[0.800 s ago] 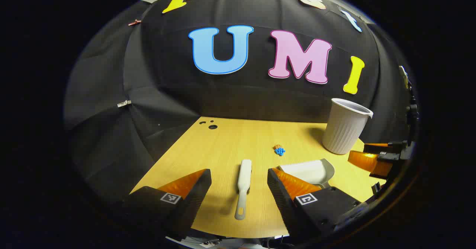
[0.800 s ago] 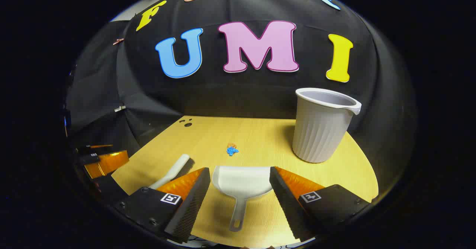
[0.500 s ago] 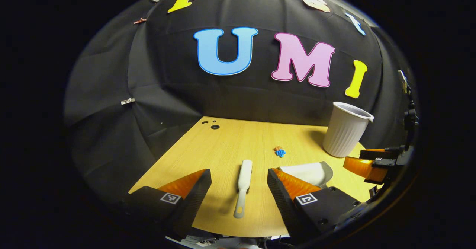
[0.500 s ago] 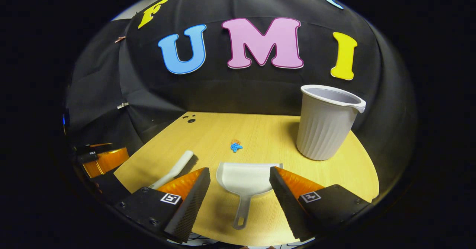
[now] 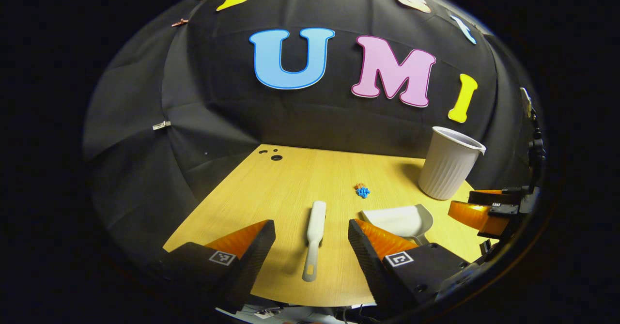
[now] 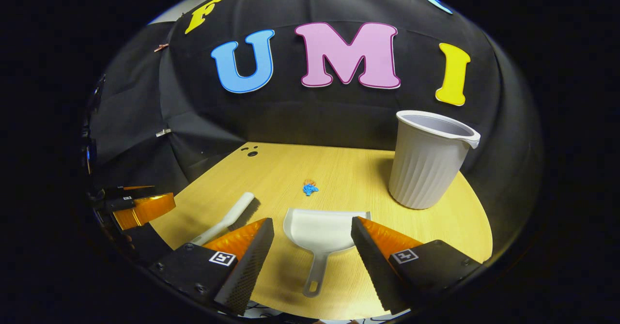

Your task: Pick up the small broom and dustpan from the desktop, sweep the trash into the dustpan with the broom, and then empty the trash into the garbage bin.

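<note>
Broom (image 5: 314, 227) lying flat on desktop (image 5: 300, 178), handle lining up between spread fingers of left gripper (image 5: 311, 246), untouched. Dustpan (image 6: 317, 227) likewise resting between parted fingers of right gripper (image 6: 312, 246), not yet gripped. Trash (image 6: 309, 188) sitting just beyond dustpan, unswept; garbage bin (image 6: 428, 159) standing upright at far right. Judging everything remaining: gripping both tools, sweeping, emptying.

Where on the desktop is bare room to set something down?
Bare wood runs from the small white broom back to the round holes, left of the blue trash scrap. It is crowded around the white dustpan and ribbed white bin.
</note>
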Available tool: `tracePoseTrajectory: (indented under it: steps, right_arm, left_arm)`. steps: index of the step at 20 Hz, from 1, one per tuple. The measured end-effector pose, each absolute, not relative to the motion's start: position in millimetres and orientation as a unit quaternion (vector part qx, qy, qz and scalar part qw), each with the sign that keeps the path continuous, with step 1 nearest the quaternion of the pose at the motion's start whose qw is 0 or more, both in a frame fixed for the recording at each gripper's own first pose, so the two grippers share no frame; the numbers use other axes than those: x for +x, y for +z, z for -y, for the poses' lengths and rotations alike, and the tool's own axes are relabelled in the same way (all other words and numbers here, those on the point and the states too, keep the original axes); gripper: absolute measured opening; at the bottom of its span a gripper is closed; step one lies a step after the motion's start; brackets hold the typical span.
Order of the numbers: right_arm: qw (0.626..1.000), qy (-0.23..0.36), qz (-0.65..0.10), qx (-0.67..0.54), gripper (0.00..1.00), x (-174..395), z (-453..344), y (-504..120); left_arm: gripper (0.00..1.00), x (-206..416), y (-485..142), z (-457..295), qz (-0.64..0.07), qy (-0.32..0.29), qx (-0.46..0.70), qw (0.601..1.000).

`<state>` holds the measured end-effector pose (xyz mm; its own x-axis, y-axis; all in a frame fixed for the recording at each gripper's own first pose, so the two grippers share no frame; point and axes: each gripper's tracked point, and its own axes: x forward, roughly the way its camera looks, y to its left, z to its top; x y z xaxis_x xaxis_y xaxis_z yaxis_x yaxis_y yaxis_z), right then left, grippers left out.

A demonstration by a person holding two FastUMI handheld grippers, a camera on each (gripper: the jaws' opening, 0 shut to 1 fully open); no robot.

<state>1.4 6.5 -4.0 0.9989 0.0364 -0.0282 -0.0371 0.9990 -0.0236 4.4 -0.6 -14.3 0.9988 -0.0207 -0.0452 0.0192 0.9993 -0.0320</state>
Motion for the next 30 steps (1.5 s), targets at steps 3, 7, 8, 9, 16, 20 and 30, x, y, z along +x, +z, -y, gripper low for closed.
tracePoseTrajectory:
  steps: [3, 7, 8, 9, 16, 20, 30]
  right_arm:
    - [1.0, 0.013, -0.007, -0.012, 1.0, 2.6, -1.5, -0.5]
    - [1.0, 0.012, -0.017, -0.001, 1.0, 6.6, 1.0, -7.3]
    - [1.0, 0.012, -0.021, 0.002, 1.0, 8.1, 1.8, -10.5]
    - [1.0, 0.012, -0.026, 0.005, 1.0, 8.2, 2.0, -12.6]
    - [0.998, 0.004, -0.062, 0.023, 1.0, 21.3, 14.0, -38.9]
    - [0.996, -0.004, -0.08, 0.033, 1.0, 27.9, 23.9, -51.3]
    - [0.99, -0.014, -0.128, 0.063, 0.99, 44.0, 35.1, -81.0]
  left_arm:
    - [0.96, 13.4, -18.0, -2.4, -0.029, -0.014, -0.029, 0.999]
    - [0.96, 26.6, -33.8, -1.8, -0.062, -0.026, -0.029, 0.997]
    - [0.96, 31.9, -38.8, -0.4, -0.074, -0.031, -0.024, 0.996]
    - [0.96, 36.9, -44.8, 1.7, -0.088, -0.036, -0.017, 0.995]
    - [0.96, 78.6, -103.1, 11.1, -0.197, -0.061, 0.028, 0.978]
    - [0.96, 98.4, -134.9, 14.5, -0.266, -0.065, 0.031, 0.961]
    - [0.91, 149.8, -174.0, 2.0, -0.367, -0.039, 0.065, 0.927]
